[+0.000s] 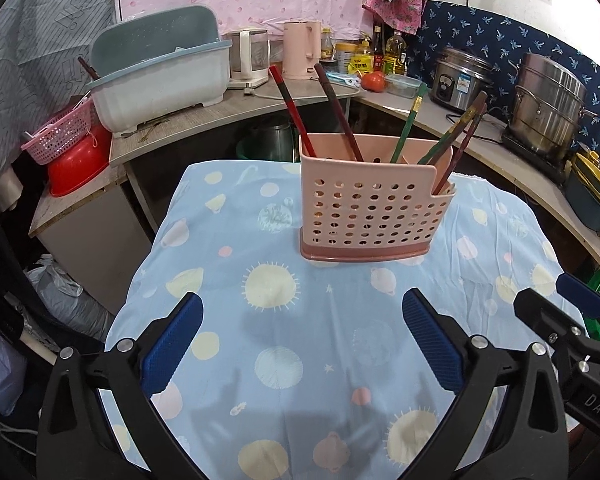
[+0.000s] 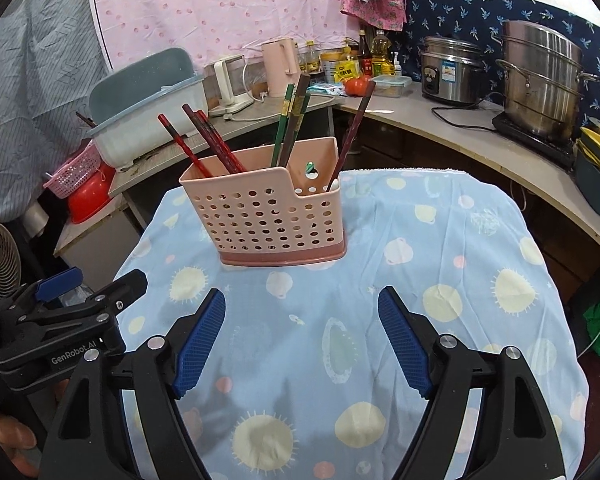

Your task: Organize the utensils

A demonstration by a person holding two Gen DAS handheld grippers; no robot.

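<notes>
A: What does the holder look like?

B: It's a pale pink plastic utensil holder [image 1: 370, 204] with round holes across its front wall and a darker pink base. One top corner of the front wall is cut lower.

A: Where is it?

B: Upright on the table, on a light blue cloth [image 1: 276, 320] printed with suns and planets, just ahead of both grippers.

A: What's in it?

B: Chopsticks, leaning out at angles. Dark red chopsticks [image 2: 204, 142] sit in the left compartment. Green chopsticks [image 2: 286, 126] stand in the middle, and one more dark stick is at the right end.

A: And the claws?

B: The left gripper [image 1: 302, 332] has its jaws wide apart with nothing between them. The right gripper [image 2: 302, 328] is also spread and empty. Both hover over the cloth, clear of the holder.
</notes>
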